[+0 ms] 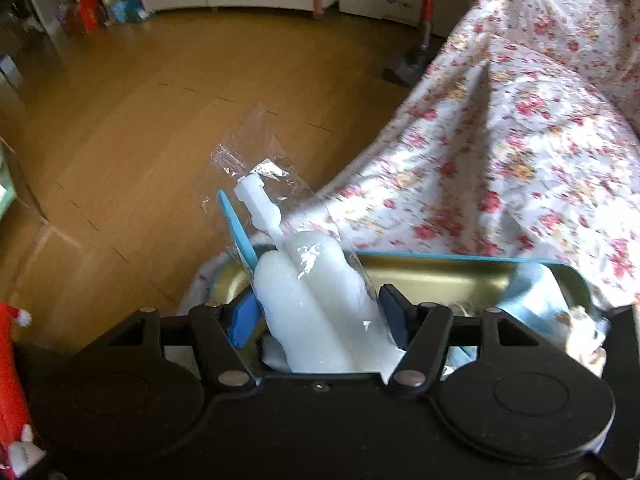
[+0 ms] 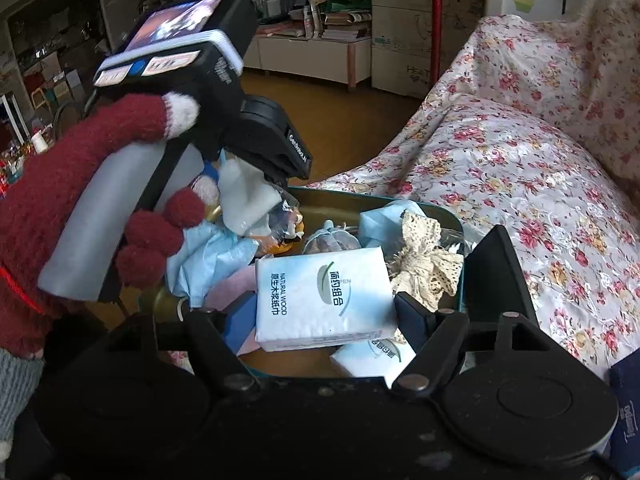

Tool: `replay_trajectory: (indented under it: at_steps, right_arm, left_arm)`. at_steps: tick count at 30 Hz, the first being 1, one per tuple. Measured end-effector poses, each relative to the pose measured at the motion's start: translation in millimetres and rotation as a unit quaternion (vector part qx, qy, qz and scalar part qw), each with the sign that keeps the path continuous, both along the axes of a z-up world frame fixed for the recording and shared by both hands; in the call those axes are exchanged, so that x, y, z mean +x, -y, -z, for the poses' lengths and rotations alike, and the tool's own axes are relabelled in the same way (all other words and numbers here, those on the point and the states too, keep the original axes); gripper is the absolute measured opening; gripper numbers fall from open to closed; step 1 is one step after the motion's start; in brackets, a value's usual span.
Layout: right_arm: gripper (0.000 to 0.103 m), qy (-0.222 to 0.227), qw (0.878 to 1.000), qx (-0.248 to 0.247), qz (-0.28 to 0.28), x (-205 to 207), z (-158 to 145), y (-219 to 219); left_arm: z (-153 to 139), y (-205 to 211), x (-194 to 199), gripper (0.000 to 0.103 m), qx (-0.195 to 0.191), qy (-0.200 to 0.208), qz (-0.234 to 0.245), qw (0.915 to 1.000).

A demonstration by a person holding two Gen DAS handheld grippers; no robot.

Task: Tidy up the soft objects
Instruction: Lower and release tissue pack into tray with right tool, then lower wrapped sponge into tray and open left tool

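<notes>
While the flowered bedspread (image 2: 520, 168) fills the right side of both views, we take the teal tin box (image 2: 462, 276) with its gold inside as our landmark; it sits at the cover's near edge, beside the wooden floor (image 1: 140, 120). Inside the tin lie crumpled blue tissue (image 2: 208, 248), a cream lace bow (image 2: 424, 264) and a small tissue packet (image 2: 372, 358). Above the tin, our right gripper (image 2: 324, 316) pinches a white tissue pack (image 2: 324, 296) printed "NATURAL WOOD". Over the tin's left end, our left gripper (image 1: 316, 316), held by a hand in a red fuzzy glove (image 2: 80, 200), is pressed onto a white foam piece in clear wrap (image 1: 316, 296).
</notes>
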State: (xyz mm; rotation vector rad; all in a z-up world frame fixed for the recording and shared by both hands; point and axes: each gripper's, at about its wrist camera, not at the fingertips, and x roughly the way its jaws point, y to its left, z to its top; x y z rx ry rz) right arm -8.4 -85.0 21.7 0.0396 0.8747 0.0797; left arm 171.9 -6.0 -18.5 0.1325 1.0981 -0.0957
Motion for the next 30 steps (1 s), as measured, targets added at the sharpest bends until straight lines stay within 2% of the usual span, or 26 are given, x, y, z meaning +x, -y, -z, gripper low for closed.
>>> replay_trajectory:
  at_steps: [4,5,8,9,11,30]
  right_arm:
    - [0.074,0.005,1.000,-0.019,0.001,1.8,3.3,-3.2]
    - [0.074,0.006,1.000,-0.022,0.002,2.2,3.5,-2.7]
    - [0.074,0.004,1.000,-0.023,0.006,4.9,6.0,0.6]
    - [0.075,0.002,1.000,-0.023,0.007,5.0,7.2,1.7]
    - [0.076,-0.001,1.000,-0.020,0.011,4.8,8.8,4.4]
    - [0.077,-0.014,1.000,-0.006,0.026,4.1,18.1,16.3]
  left_arm:
    - [0.1,2.7,4.5,0.062,-0.032,-0.016,0.011,0.9993]
    - [-0.4,3.9,4.9,0.067,-0.036,-0.016,0.016,0.9991]
    - [-6.5,9.1,0.1,0.091,-0.042,-0.001,0.035,0.9985]
    - [-9.0,10.6,-2.1,0.095,-0.042,0.006,0.041,0.9983]
    - [-12.4,11.9,-4.2,0.095,-0.044,0.014,0.047,0.9978]
    - [-8.7,13.9,-3.2,0.096,-0.059,-0.002,0.049,0.9970]
